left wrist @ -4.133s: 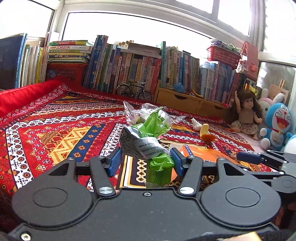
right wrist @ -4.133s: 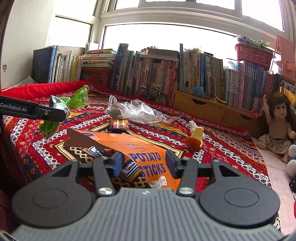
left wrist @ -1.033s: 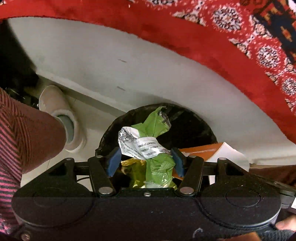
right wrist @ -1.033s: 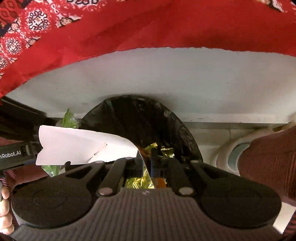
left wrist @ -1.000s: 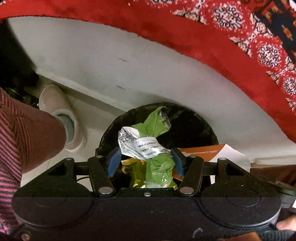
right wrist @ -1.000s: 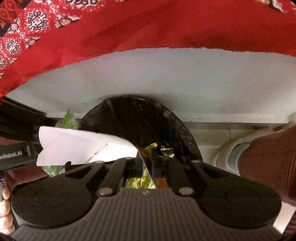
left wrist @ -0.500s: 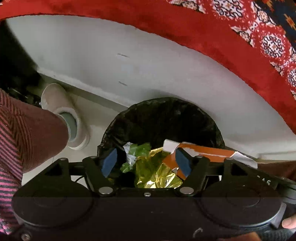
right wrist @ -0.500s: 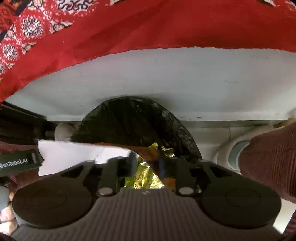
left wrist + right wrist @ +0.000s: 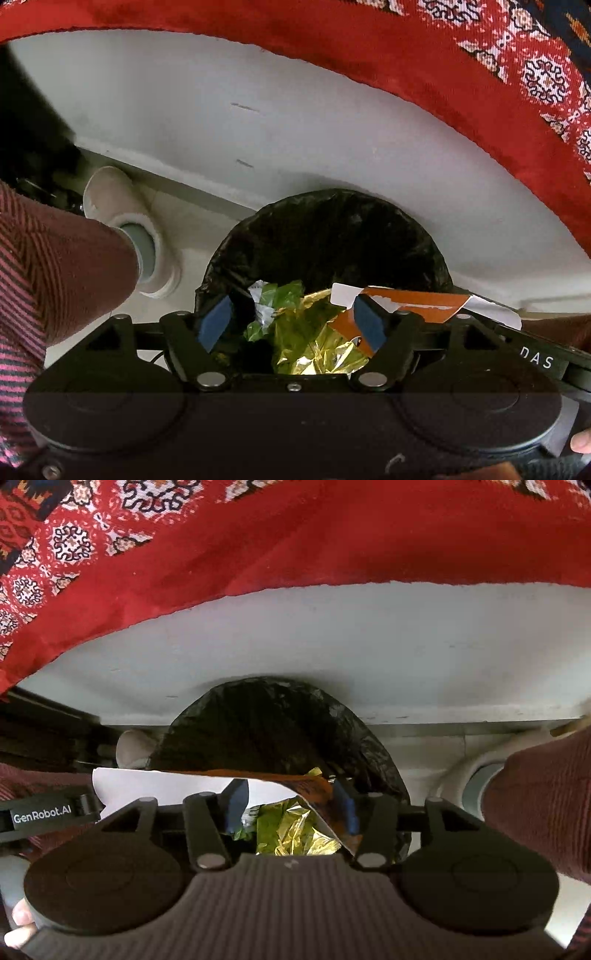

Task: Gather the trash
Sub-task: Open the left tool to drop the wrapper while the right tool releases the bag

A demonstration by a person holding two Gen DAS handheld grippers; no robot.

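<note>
A bin with a black liner (image 9: 325, 236) stands on the floor against a white base. My left gripper (image 9: 293, 325) hangs over its mouth, jaws opening, nothing between the pads. The green wrapper (image 9: 275, 299) lies loose in the bin on crumpled gold foil (image 9: 314, 350). The orange potato-sticks packet (image 9: 406, 306) rests across the bin's right rim. In the right wrist view my right gripper (image 9: 291, 806) is also over the bin (image 9: 273, 731), jaws opening. The packet (image 9: 155, 786) shows its white back and curls down beside the right pad, not pinched.
A red patterned rug (image 9: 480, 55) overhangs the white base (image 9: 295, 129) behind the bin. The person's slippered foot (image 9: 122, 221) and maroon trouser leg (image 9: 55, 266) stand left of the bin. The other foot (image 9: 476, 775) stands on the bin's other side.
Both grippers went from shut to open. The green wrapper fell from the left jaws into the bin. The orange packet slipped from the right jaws and sank onto the bin's rim.
</note>
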